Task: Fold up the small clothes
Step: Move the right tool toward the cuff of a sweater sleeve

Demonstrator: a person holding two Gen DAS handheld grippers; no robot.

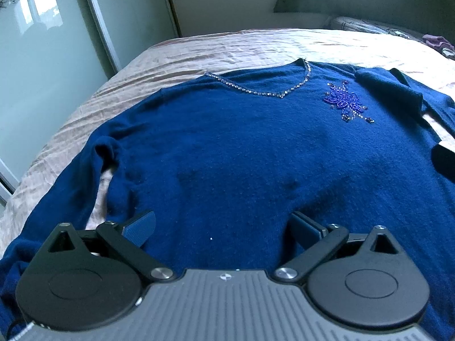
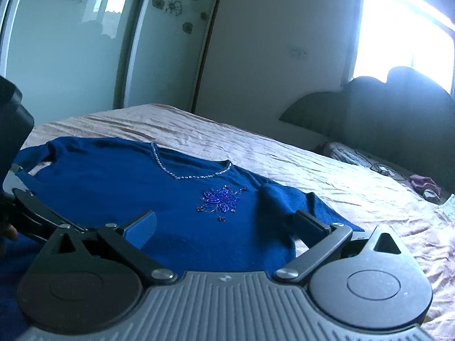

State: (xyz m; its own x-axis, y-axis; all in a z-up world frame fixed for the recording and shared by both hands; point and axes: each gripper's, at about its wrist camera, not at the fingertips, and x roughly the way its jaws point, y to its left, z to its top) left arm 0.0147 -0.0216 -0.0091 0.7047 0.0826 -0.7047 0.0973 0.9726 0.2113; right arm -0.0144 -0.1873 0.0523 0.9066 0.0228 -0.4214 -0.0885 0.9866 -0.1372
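A dark blue sweater [image 1: 227,153] lies spread face up on the bed, its beaded V-neck [image 1: 273,92] pointing away from me and a beaded flower [image 1: 345,102] on its chest. My left gripper [image 1: 224,227] is open and empty, just above the sweater's lower front. My right gripper [image 2: 224,227] is open and empty over the sweater [image 2: 128,187] near its lower right side. The right sleeve [image 2: 287,199] lies partly folded beside it. The left gripper's body [image 2: 31,213] shows at the left edge of the right wrist view.
The bed has a wrinkled pink cover [image 1: 216,51] [image 2: 327,176]. Sliding wardrobe doors [image 2: 71,51] stand to the left. A dark headboard [image 2: 384,113], a pillow [image 2: 349,153] and a purple cloth [image 2: 423,183] are at the far right.
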